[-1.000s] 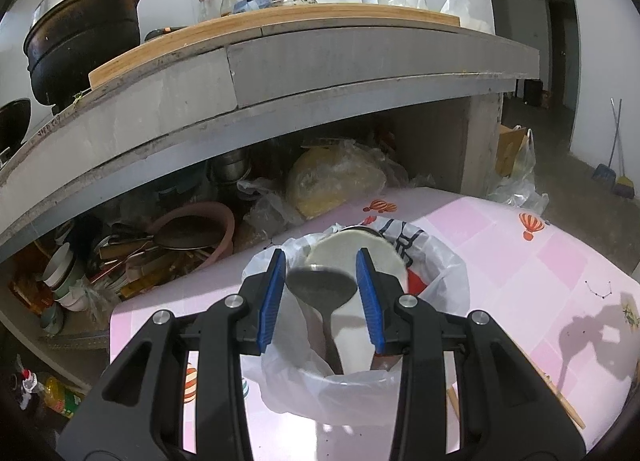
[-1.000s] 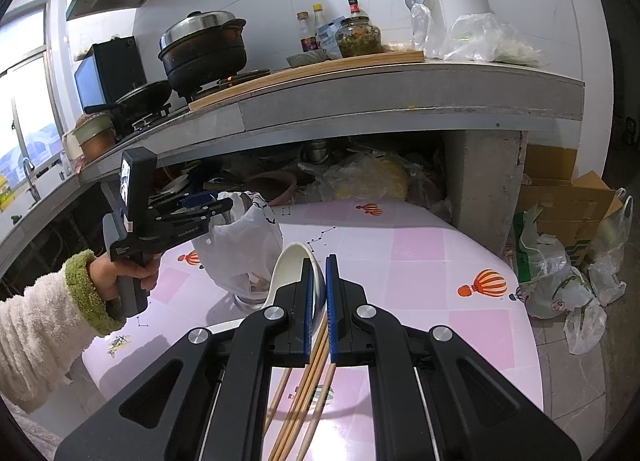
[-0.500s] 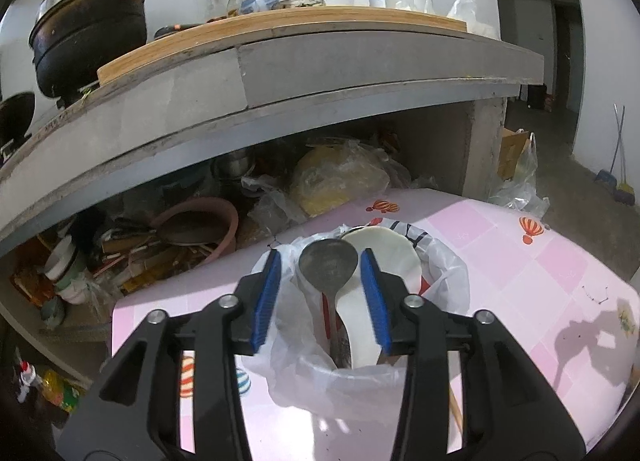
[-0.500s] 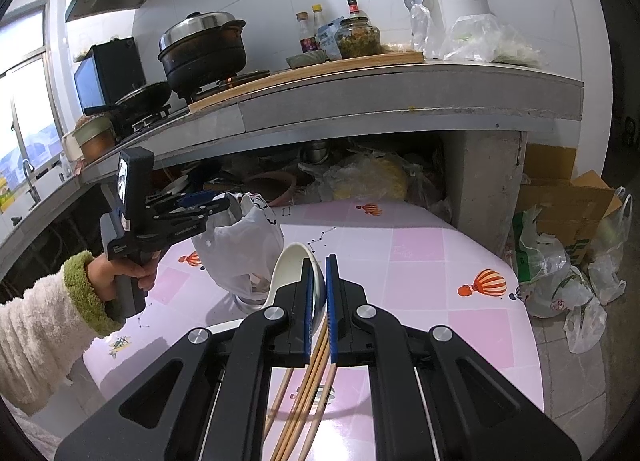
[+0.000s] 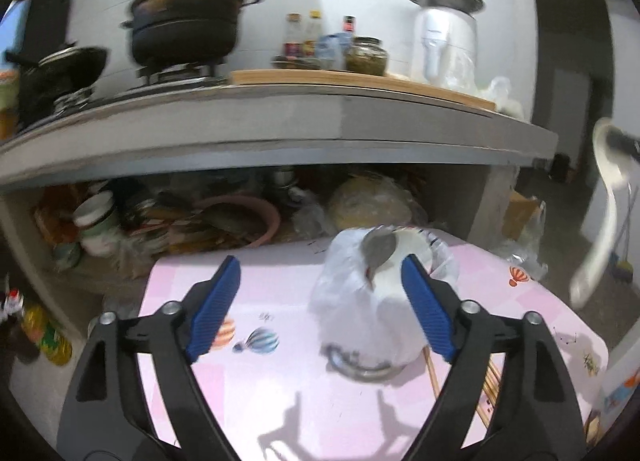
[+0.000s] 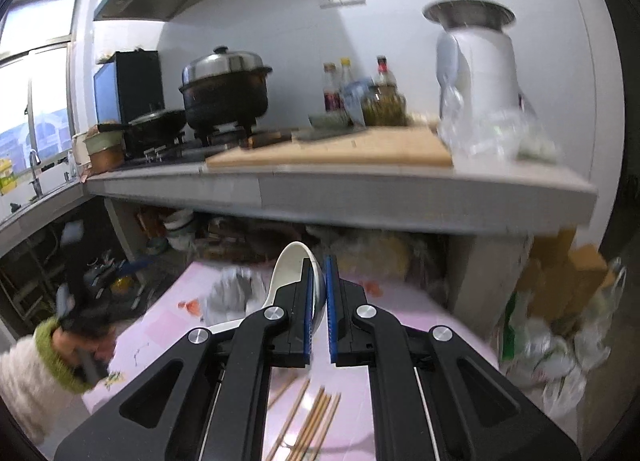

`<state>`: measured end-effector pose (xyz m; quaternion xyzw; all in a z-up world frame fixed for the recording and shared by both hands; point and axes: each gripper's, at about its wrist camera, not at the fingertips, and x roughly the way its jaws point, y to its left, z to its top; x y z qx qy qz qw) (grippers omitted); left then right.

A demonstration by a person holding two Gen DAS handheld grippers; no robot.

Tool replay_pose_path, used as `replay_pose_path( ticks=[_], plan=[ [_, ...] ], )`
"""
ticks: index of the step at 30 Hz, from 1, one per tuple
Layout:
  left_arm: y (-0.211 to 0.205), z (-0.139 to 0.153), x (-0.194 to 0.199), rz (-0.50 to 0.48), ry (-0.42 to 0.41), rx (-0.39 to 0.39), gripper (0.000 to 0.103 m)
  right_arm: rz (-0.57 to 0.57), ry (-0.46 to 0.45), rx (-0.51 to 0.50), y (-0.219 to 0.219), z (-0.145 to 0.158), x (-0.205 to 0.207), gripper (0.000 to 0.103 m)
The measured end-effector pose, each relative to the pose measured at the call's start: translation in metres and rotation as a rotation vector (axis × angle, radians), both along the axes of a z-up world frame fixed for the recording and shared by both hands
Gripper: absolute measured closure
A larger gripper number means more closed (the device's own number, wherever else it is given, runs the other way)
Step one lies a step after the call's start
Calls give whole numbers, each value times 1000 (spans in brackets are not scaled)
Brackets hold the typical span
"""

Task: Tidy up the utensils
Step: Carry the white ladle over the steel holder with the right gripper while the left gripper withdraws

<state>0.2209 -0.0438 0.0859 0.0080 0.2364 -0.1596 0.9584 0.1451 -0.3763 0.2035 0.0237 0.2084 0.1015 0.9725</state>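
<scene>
While the left gripper [image 5: 318,307] hung over the pink desk [image 5: 280,401] with fingers spread wide and empty, a metal spoon [image 5: 378,251] stood in the white bag-lined holder [image 5: 368,313]. Right gripper [image 6: 318,311]: fingers pinching a white ladle [image 6: 292,275], raised above loose chopsticks [image 6: 310,425].

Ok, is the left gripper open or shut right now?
Open. In the left wrist view the left gripper has its blue pads spread wide with nothing between them; the bagged container stands beyond on the pink table.
</scene>
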Motion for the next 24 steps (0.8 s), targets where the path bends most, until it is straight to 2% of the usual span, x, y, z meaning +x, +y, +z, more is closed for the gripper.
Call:
replay_pose_path(
  ticks=[3,6,12,18,24],
  plan=[
    [23,-7,-20,46,8,-43,19,17,-20,-37,13,17,23,97],
    [43,-19,-38,90,30,-67,19,26,-24,-113,35,19,48,97],
    [76,-44,-70,166,76,-92,19,72,30,-260,79,-3,89,97],
    [101,-60,-89,213,115,-129,19,110,47,-443,113,-32,109,97],
    [110,-66,-94,241,130,-135,19,158,65,-527,134,-44,123,97]
  ],
)
